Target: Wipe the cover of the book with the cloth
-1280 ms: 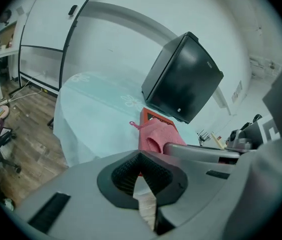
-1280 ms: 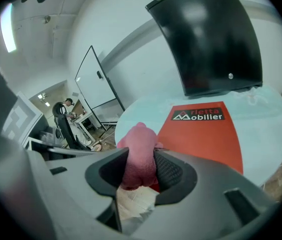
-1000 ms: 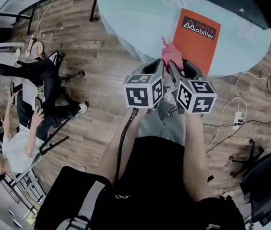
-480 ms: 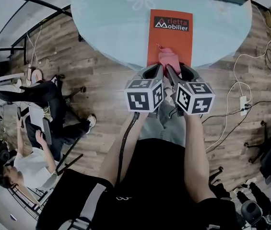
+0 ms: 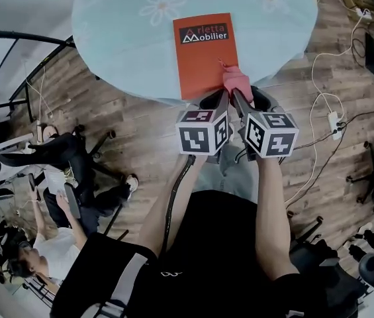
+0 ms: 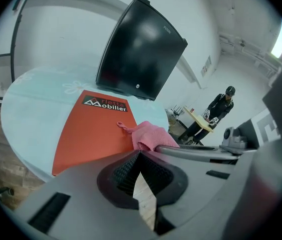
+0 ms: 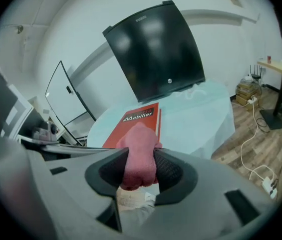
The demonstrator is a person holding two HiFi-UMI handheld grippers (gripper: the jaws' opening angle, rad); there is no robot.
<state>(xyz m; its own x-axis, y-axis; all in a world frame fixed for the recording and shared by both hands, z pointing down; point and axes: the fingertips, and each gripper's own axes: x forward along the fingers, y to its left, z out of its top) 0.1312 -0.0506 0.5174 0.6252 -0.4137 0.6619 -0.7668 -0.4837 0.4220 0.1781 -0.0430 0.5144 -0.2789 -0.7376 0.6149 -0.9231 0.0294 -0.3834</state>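
My right gripper (image 7: 141,169) pinches the cloth (image 5: 237,85), right at the near right corner of the book (image 5: 203,55) on the table (image 5: 120,32). My left gripper (image 6: 140,159) is pressed together, empty. Wiping looks barely begun, with nearly the whole cover left.
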